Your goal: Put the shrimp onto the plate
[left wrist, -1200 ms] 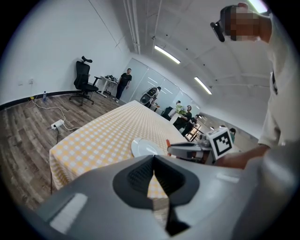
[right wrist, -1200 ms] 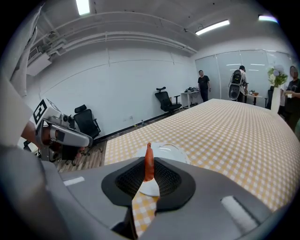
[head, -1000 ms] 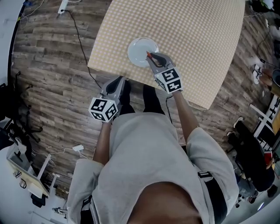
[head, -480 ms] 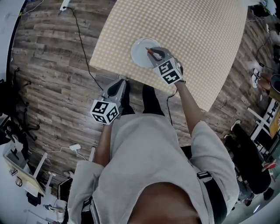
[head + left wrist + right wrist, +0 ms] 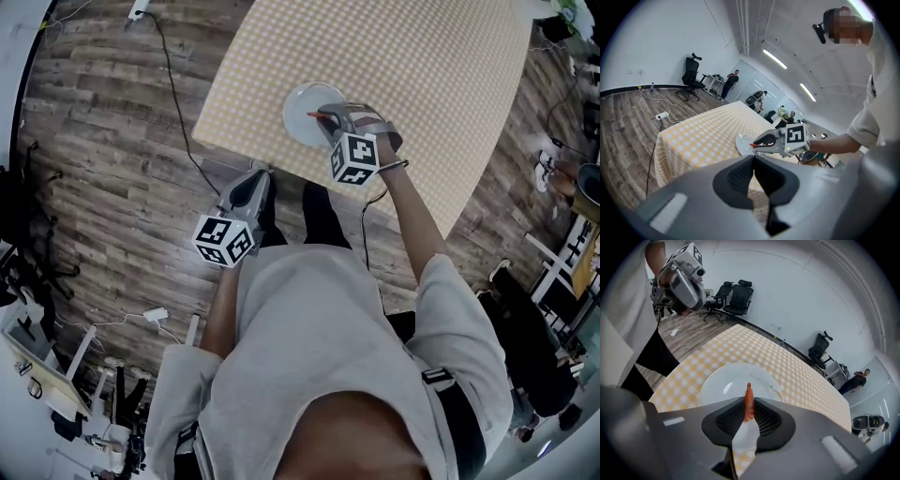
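Shrimp is clamped in my R gripper's jaws, orange tip poking out over the plate. I can't tell if it's touching the plate yet. Plate sits upper centre of head view, near the bench edge.

Vs a sec ago, the R gripper has rolled, its marker cube shows a diff face, and it's dipped toward the plate. Grip unchanged.

L gripper hasn't moved, lower left of the plate, off the bench over the floor, jaws closed on nothing.

My read: shrimp's lined up for release. Lower a touch, then open.
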`<action>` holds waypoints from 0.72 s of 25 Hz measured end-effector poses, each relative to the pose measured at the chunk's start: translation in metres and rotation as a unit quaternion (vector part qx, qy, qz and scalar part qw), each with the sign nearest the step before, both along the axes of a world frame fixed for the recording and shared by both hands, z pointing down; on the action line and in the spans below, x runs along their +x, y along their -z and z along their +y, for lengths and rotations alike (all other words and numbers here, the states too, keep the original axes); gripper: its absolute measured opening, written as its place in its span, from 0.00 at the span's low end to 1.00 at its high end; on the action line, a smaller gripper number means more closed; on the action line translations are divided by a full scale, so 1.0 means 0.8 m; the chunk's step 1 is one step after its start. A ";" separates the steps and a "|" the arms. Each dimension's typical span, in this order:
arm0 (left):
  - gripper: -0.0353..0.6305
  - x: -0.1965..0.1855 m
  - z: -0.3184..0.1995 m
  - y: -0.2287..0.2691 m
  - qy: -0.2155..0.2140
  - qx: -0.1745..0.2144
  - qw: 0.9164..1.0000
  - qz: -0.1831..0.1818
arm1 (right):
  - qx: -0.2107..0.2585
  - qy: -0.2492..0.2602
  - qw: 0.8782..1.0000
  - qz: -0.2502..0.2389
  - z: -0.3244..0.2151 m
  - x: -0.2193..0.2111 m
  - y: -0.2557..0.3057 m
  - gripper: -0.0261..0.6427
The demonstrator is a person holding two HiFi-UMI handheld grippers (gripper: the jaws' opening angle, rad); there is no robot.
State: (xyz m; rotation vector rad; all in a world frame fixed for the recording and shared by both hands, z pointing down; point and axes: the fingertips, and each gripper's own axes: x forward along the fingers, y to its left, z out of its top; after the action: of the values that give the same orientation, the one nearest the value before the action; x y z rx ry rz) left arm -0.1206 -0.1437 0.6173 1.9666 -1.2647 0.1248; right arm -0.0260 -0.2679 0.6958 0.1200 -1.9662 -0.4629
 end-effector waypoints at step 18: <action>0.07 -0.005 -0.006 -0.002 0.015 -0.001 1.000 0.009 | -0.101 -0.038 0.994 -0.031 -0.005 -0.007 -0.007 0.20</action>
State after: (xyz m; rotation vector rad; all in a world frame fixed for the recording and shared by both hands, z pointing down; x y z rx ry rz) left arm -0.1245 -0.1485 0.6192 1.9426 -1.2821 0.0926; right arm -0.0319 -0.2716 0.7013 0.0818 -2.0505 -0.2098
